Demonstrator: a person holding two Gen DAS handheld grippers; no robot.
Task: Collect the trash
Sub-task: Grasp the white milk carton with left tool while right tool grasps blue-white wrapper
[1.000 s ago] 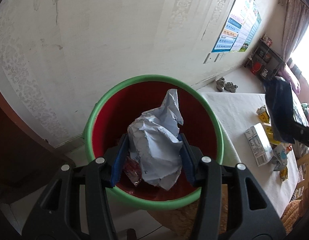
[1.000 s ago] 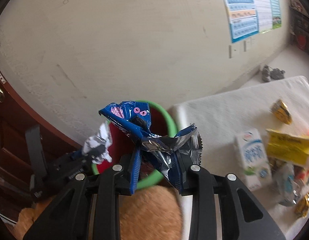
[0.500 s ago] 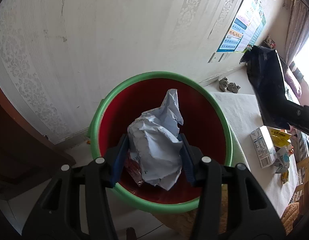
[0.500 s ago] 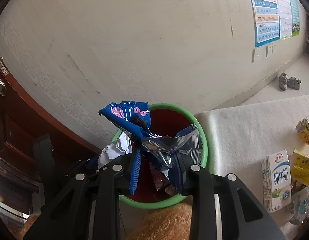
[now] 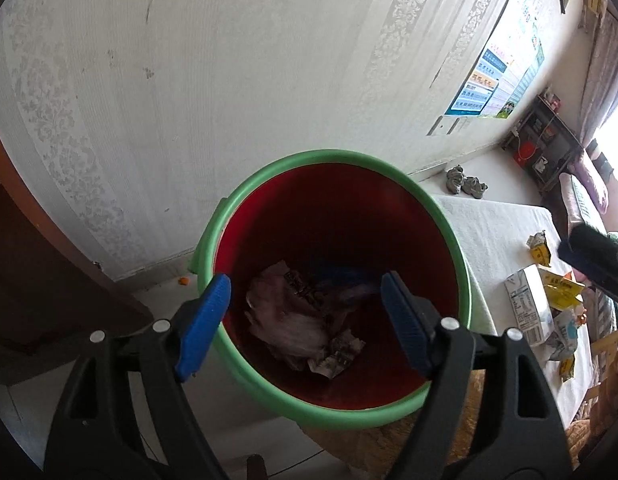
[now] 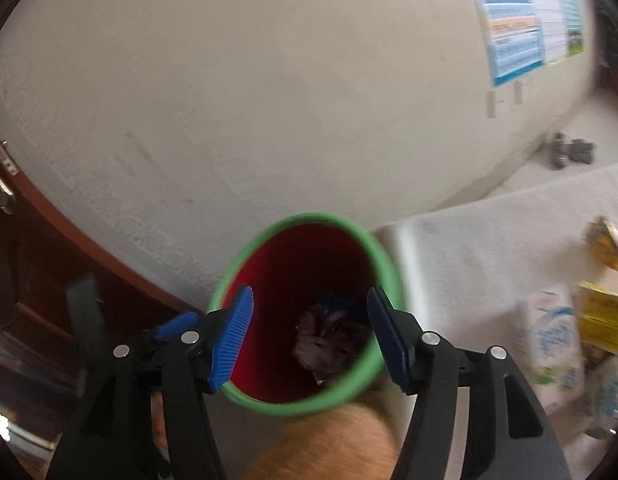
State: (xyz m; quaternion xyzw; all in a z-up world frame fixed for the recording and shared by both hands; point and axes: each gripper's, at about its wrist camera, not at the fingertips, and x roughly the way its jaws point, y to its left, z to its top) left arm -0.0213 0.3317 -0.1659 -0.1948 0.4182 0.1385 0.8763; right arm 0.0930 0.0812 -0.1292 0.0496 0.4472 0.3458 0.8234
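Where bin (image 6: pixel 383 258) blurs, trash (image 6: pixel 325 344) indistinct

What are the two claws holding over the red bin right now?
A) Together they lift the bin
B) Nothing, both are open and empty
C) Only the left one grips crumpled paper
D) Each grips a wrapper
B: the left claw and right claw both stand open with nothing between their blue fingers, while crumpled trash lies at the bottom of the red bin.
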